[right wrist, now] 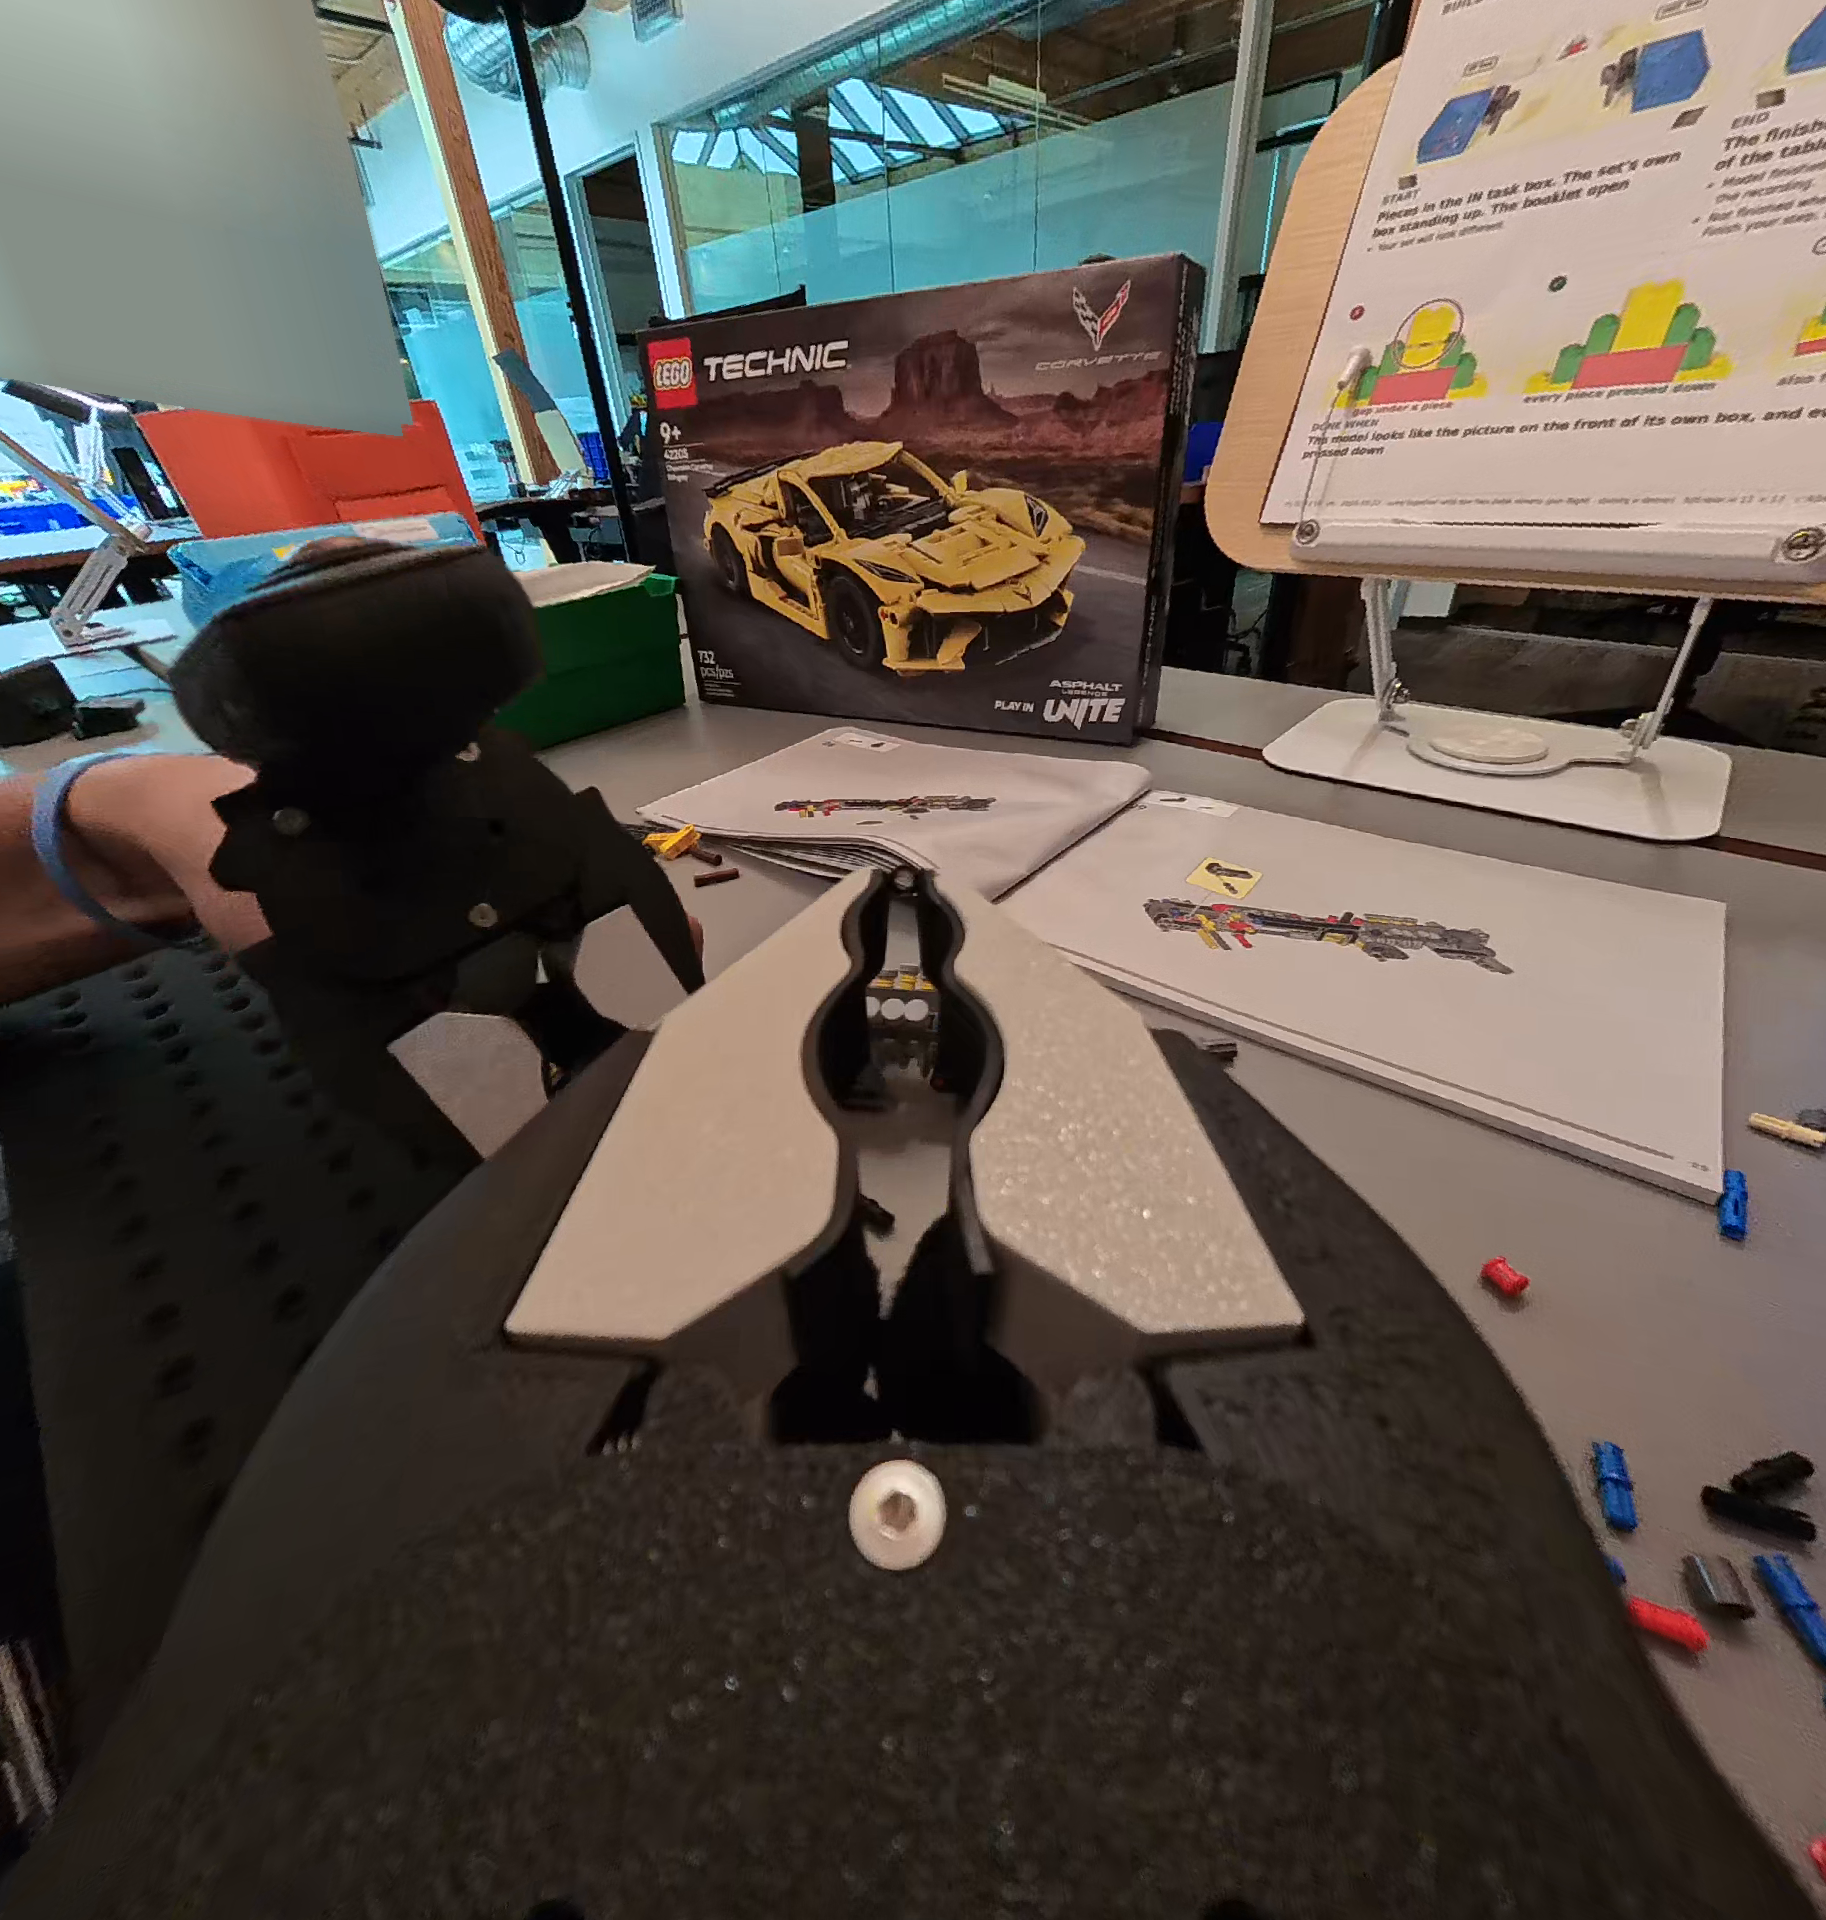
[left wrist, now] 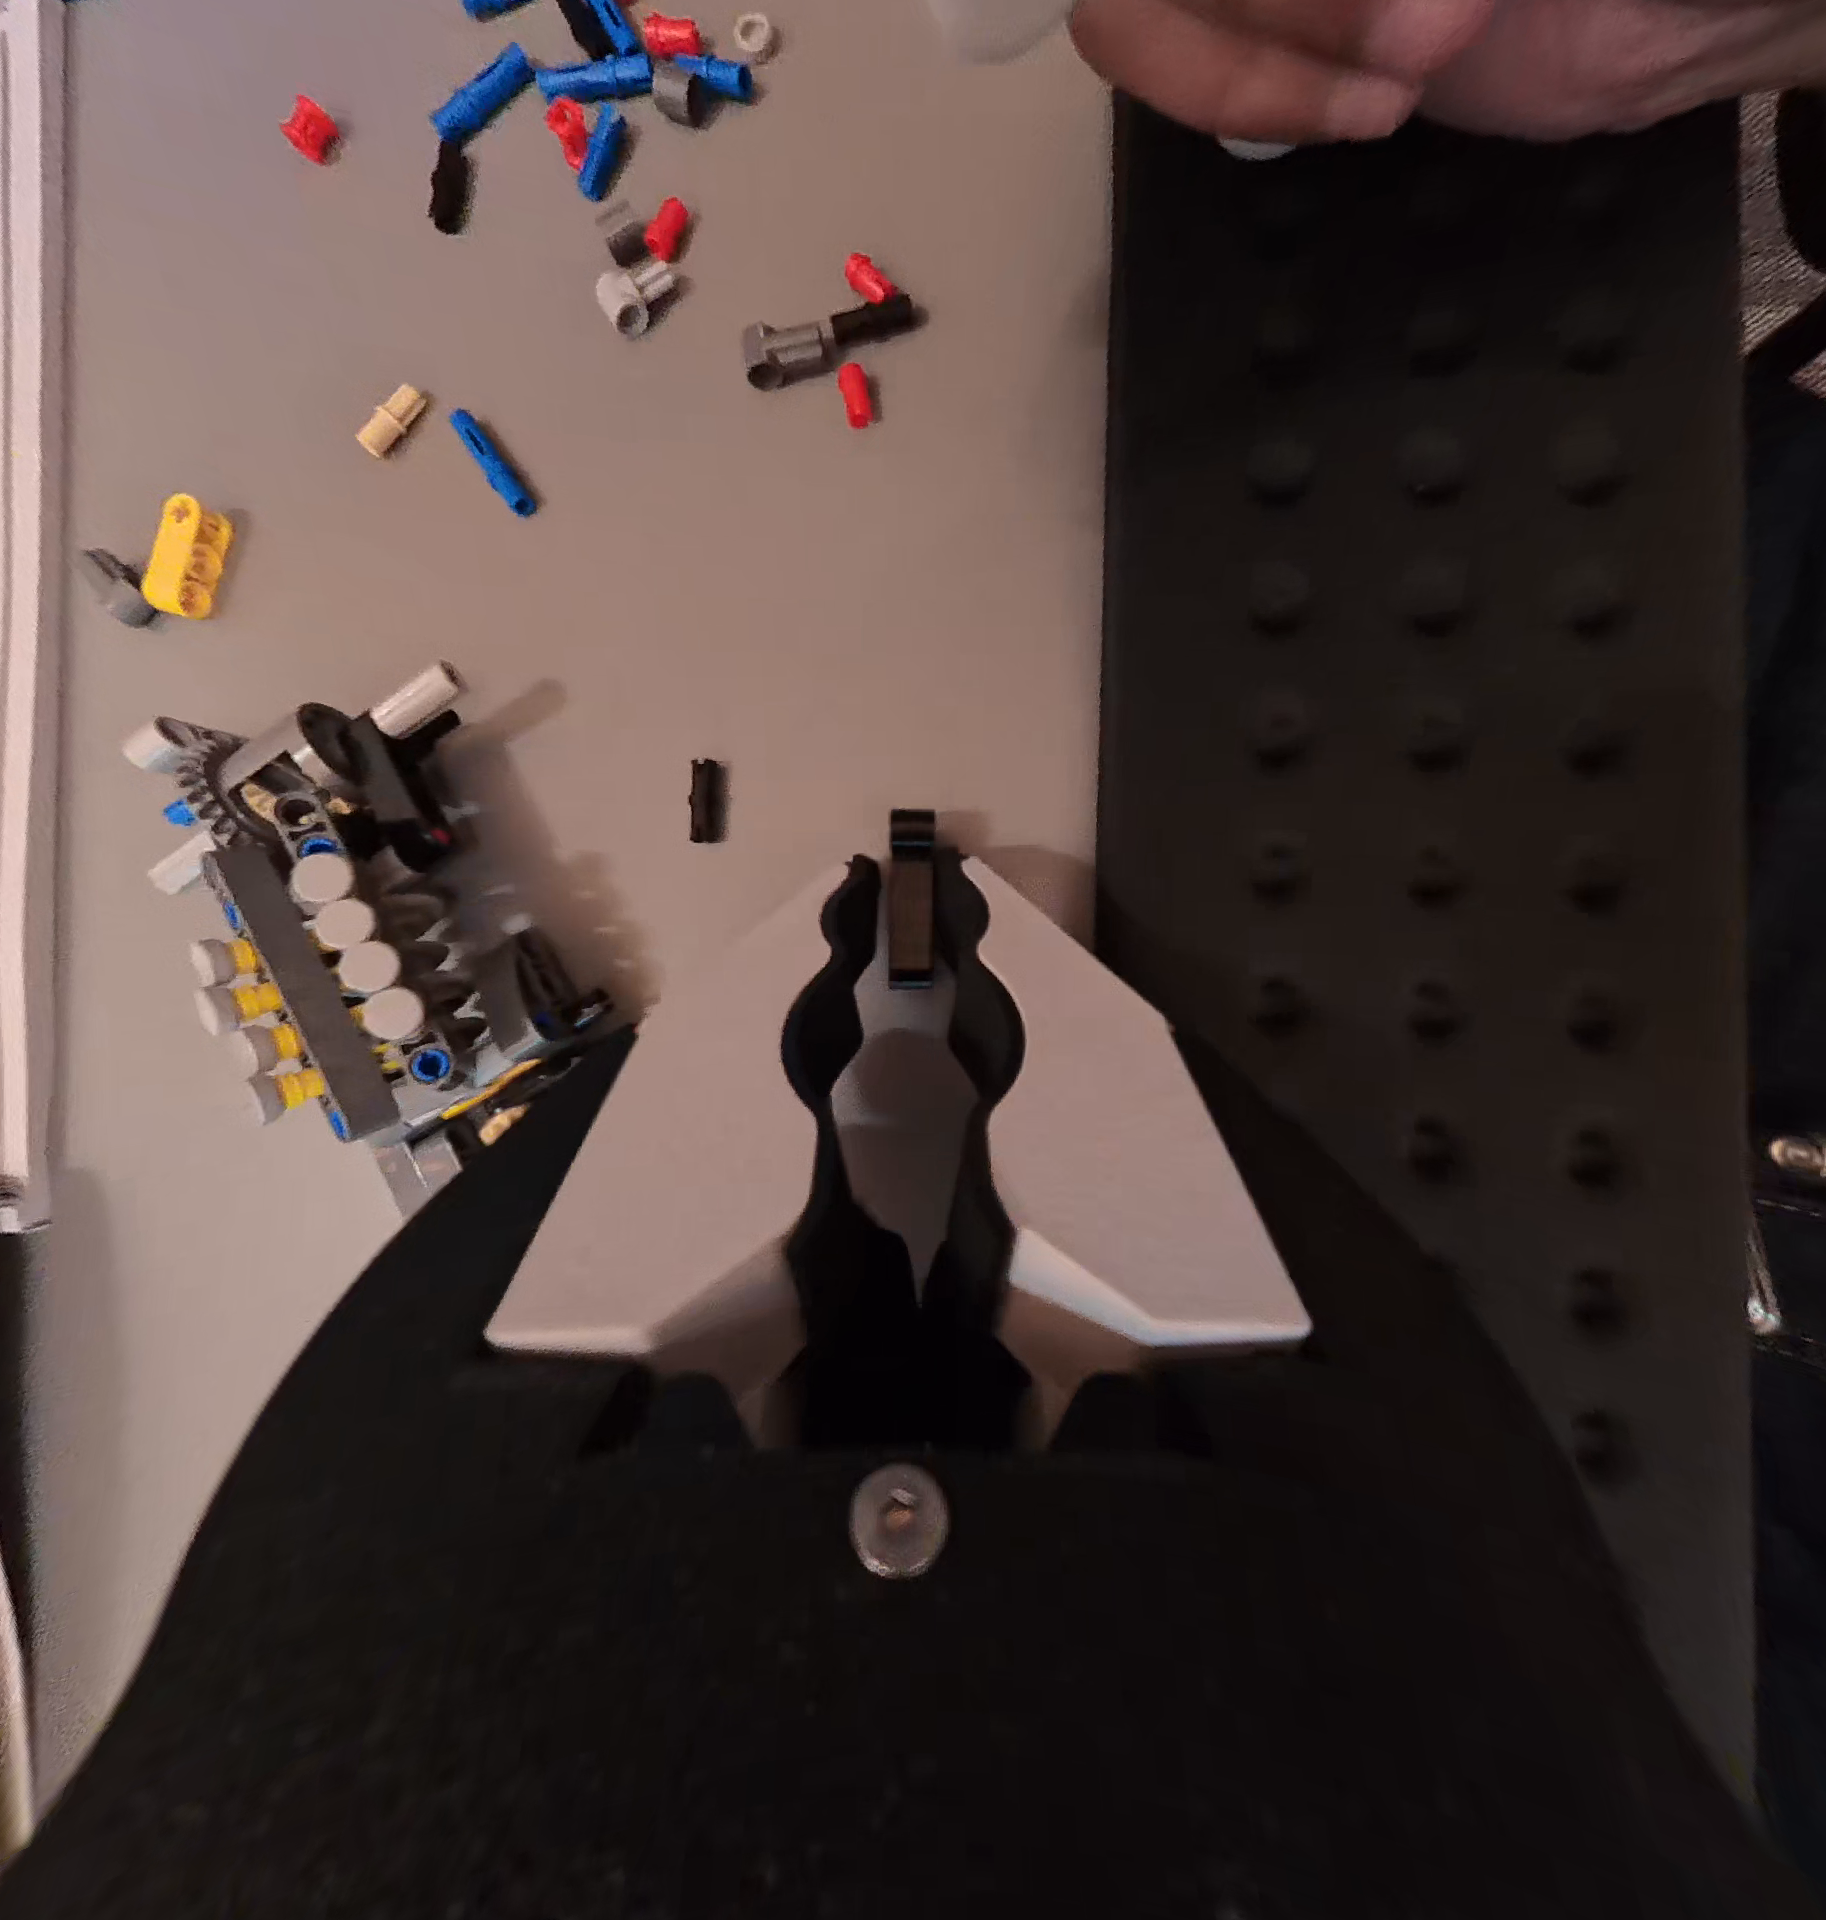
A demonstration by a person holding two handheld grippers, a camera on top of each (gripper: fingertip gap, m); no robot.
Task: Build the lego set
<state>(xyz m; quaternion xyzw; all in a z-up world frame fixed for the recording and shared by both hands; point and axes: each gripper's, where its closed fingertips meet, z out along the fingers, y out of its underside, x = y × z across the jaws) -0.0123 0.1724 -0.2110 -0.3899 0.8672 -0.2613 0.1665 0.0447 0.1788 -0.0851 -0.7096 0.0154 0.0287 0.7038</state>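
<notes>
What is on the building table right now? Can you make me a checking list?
Surface: grey table, with a black studded mat along one side.
Job's things: half-built model; loose pegs in blue, red, black and grey; open booklet; set box standing upright.
Clutter: green bin, page stand.
Grippers: left hand-held gripper shut on a small black piece; right hand-held gripper shut, nothing seen in it.
Cables: nothing seen.
Surroundings: office with glass walls; a person's hand near the mat.
</notes>
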